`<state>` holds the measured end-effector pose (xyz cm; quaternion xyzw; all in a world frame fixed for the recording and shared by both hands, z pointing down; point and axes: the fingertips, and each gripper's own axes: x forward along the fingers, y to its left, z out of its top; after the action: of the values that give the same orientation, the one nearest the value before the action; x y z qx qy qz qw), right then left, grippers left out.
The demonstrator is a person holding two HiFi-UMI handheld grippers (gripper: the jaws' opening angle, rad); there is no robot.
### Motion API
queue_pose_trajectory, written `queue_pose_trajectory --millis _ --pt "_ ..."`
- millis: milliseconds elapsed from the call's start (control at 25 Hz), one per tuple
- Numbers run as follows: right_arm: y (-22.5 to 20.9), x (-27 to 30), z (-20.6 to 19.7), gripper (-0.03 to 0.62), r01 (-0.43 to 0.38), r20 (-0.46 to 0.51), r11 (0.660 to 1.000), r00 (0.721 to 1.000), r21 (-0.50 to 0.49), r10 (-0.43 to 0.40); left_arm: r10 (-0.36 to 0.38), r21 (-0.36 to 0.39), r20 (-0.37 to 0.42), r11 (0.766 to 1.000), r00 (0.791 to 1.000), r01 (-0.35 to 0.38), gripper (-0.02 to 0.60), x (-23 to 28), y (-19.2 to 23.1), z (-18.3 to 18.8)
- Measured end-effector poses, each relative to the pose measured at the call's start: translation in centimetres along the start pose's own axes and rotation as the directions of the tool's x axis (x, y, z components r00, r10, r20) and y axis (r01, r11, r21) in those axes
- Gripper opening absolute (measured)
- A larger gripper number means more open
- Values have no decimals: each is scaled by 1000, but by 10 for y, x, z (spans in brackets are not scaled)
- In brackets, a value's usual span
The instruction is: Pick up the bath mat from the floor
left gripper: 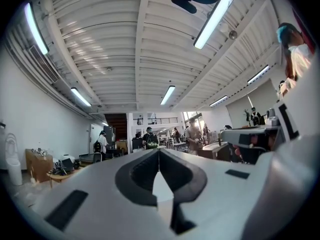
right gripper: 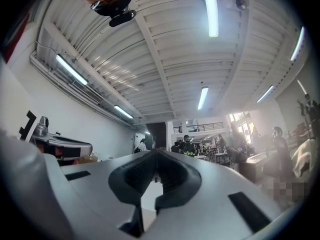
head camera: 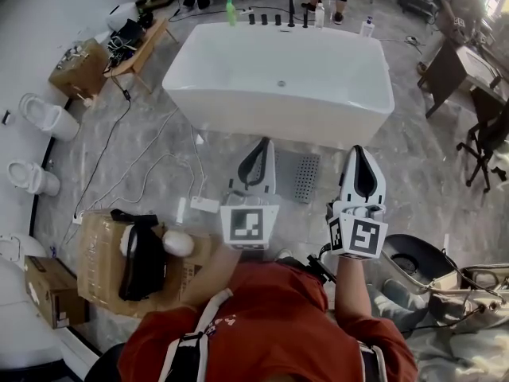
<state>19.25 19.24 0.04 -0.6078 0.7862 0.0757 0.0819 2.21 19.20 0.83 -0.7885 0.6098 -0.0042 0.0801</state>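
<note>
A grey perforated bath mat [head camera: 305, 177] lies flat on the marble floor just in front of the bathtub, its left part hidden behind my left gripper. That left gripper [head camera: 262, 143] is held above the mat's left edge, shut and empty. Just right of the mat, my right gripper [head camera: 359, 151] is also raised, shut, with nothing in it. In the left gripper view the closed jaws [left gripper: 159, 151] point up toward the ceiling and the far room. The right gripper [right gripper: 156, 153] shows the same in its own view, and neither view contains the mat.
A white bathtub [head camera: 278, 86] stands ahead with bottles [head camera: 231, 11] on its far rim. Cardboard boxes [head camera: 99, 261] and toilets [head camera: 46, 118] line the left wall, with cables [head camera: 135, 173] across the floor. A dark bin [head camera: 413, 259] and wooden tables [head camera: 457, 66] are at the right.
</note>
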Motion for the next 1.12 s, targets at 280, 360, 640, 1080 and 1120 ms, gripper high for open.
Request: queue_pose_trajectory --millis 280,360,640,1080,1120 --pt "0 19 -10 14 15 -14 1000 1000 -4 -16 -2 -16 7 1000 1000 2 15 21 10 -5" --pt "4 25 -13 14 19 -13 1000 1000 -5 -19 -2 -34 8 999 1000 2 15 25 15 -7" --pt "24 64 -21 14 5 -21 999 1000 -32 -6 -3 -48 22 999 1000 4 15 53 44 -12" --pt "66 137 -43 14 41 -38 996 998 -73 -44 -50 -33 -10 998 999 50 15 113 114 -48" --pt "69 145 -44 14 46 -38 996 998 -79 -49 -56 -30 -5 998 998 56 15 119 121 -48"
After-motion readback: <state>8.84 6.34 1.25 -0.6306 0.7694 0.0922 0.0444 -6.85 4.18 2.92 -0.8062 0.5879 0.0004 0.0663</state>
